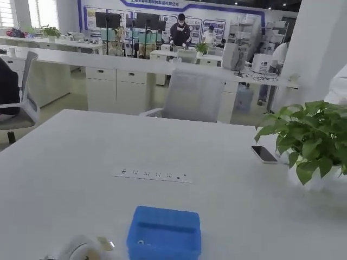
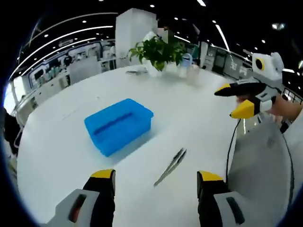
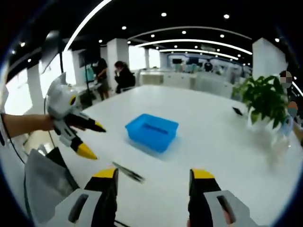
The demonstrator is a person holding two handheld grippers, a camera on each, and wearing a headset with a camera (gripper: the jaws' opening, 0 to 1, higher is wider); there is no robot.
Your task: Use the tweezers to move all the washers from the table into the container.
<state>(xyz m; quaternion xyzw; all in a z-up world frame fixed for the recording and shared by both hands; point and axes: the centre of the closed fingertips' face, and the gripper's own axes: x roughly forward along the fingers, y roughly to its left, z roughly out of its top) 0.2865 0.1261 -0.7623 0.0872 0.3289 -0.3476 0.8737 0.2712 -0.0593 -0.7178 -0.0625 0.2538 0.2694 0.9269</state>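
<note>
A blue rectangular container (image 1: 164,234) (image 2: 118,125) (image 3: 152,131) sits on the white table (image 1: 81,179) near its front edge. Metal tweezers (image 2: 171,165) (image 3: 129,172) lie flat on the table, just ahead of both grippers and apart from them. My left gripper (image 2: 156,182) is open with nothing between its yellow-tipped jaws; in the right gripper view it hangs at the left (image 3: 78,139). My right gripper (image 3: 154,177) is also open and empty, and in the left gripper view it appears at the right (image 2: 239,99). I cannot make out any washers on the table.
A potted plant (image 1: 312,138) (image 3: 265,97) stands at the table's right side with a phone (image 1: 264,154) beside it. A power strip (image 1: 153,175) is set into the table's middle. A grey chair (image 1: 192,95) stands behind the far edge. People work at distant desks.
</note>
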